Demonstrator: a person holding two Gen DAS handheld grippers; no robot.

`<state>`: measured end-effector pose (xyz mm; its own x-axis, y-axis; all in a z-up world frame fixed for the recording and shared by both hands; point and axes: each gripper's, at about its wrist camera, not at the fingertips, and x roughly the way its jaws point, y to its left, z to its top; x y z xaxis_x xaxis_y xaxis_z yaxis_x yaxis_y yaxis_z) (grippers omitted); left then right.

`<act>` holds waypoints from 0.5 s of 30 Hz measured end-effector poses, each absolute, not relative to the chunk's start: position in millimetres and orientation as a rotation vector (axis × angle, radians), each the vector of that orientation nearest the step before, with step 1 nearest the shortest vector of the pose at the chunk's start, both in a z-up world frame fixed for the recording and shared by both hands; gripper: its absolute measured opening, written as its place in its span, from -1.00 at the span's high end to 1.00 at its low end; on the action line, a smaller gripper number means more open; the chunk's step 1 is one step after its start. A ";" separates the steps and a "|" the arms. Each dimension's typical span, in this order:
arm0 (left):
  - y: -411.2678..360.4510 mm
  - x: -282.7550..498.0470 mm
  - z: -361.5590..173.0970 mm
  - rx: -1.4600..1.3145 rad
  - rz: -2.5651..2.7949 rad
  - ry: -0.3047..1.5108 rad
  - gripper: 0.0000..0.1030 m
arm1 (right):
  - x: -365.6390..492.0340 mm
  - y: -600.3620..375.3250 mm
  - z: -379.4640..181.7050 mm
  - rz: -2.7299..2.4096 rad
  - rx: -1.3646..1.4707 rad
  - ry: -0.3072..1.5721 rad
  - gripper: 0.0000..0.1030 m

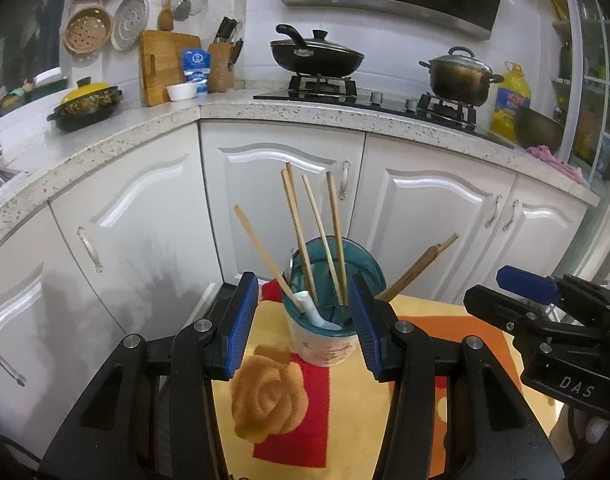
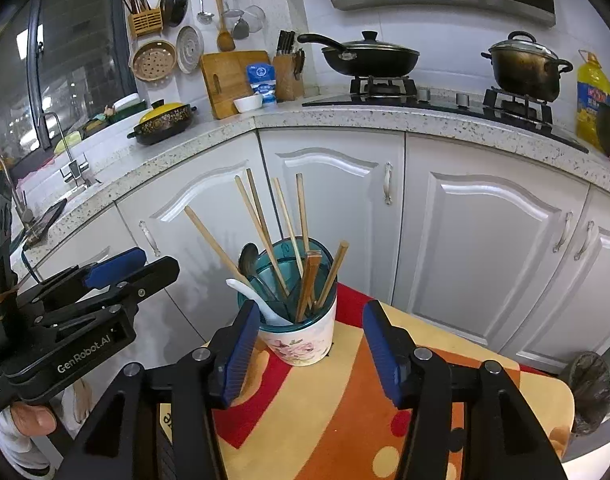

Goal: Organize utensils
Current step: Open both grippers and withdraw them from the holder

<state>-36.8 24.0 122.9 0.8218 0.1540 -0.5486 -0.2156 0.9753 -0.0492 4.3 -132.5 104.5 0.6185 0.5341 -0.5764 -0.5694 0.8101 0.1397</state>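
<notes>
Left gripper (image 1: pixel 303 320): blue-padded jaws spread, flanking the holder, pads clear of it.
Right gripper (image 2: pixel 311 344): blue-padded jaws spread, nothing pinched.
Utensil holder (image 2: pixel 301 340): floral white cup with teal rim, upright on orange, red and yellow tablecloth (image 2: pixel 345 420).
Contents: wooden chopsticks (image 2: pixel 261 224), white ceramic spoon (image 2: pixel 257 304), metal spoon (image 2: pixel 249 260).
Beyond: white cabinet doors (image 2: pixel 485 248), speckled countertop (image 2: pixel 345 122).

Black left gripper (image 1: pixel 303 326), right gripper (image 2: pixel 309 350), blue ribbed jaws, silver screws, white lettering
</notes>
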 end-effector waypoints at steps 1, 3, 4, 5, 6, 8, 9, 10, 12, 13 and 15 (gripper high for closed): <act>25.0 -37.9 122.9 -0.111 0.202 0.573 0.11 | 4.1 -131.7 105.1 0.633 -0.061 0.643 -0.05; 27.6 -39.2 123.0 -0.110 0.209 0.570 0.11 | 2.8 -129.9 106.0 0.628 -0.064 0.641 -0.12; 28.8 -39.9 123.3 -0.110 0.213 0.568 0.11 | 2.2 -129.1 106.2 0.626 -0.066 0.640 -0.15; 28.7 -41.6 123.1 -0.110 0.217 0.566 0.11 | 1.6 -128.3 106.5 0.626 -0.067 0.639 -0.15; 29.1 -42.3 122.9 -0.109 0.221 0.564 0.11 | 0.5 -126.6 106.7 0.629 -0.070 0.638 -0.15; 30.5 -42.9 122.3 -0.106 0.229 0.561 0.11 | -0.7 -124.1 106.6 0.631 -0.078 0.639 -0.16; 31.0 -43.4 122.1 -0.105 0.234 0.559 0.11 | -1.5 -124.2 106.5 0.631 -0.080 0.639 -0.16; 31.6 -43.8 122.0 -0.104 0.239 0.557 0.11 | -2.3 -123.4 106.3 0.631 -0.083 0.639 -0.16; 32.7 -44.4 121.8 -0.104 0.244 0.555 0.11 | -3.2 -121.6 105.7 0.634 -0.087 0.642 -0.17; 33.1 -44.7 121.8 -0.104 0.246 0.554 0.11 | -3.4 -121.4 105.2 0.634 -0.089 0.642 -0.17; 34.0 -45.4 121.8 -0.103 0.253 0.552 0.11 | -3.8 -120.2 104.3 0.632 -0.095 0.644 -0.18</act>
<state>-45.4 34.0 121.8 0.8215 0.2098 -0.5303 -0.2647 0.9639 -0.0287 -3.8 -120.2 104.3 0.6203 0.5203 -0.5870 -0.5773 0.8095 0.1074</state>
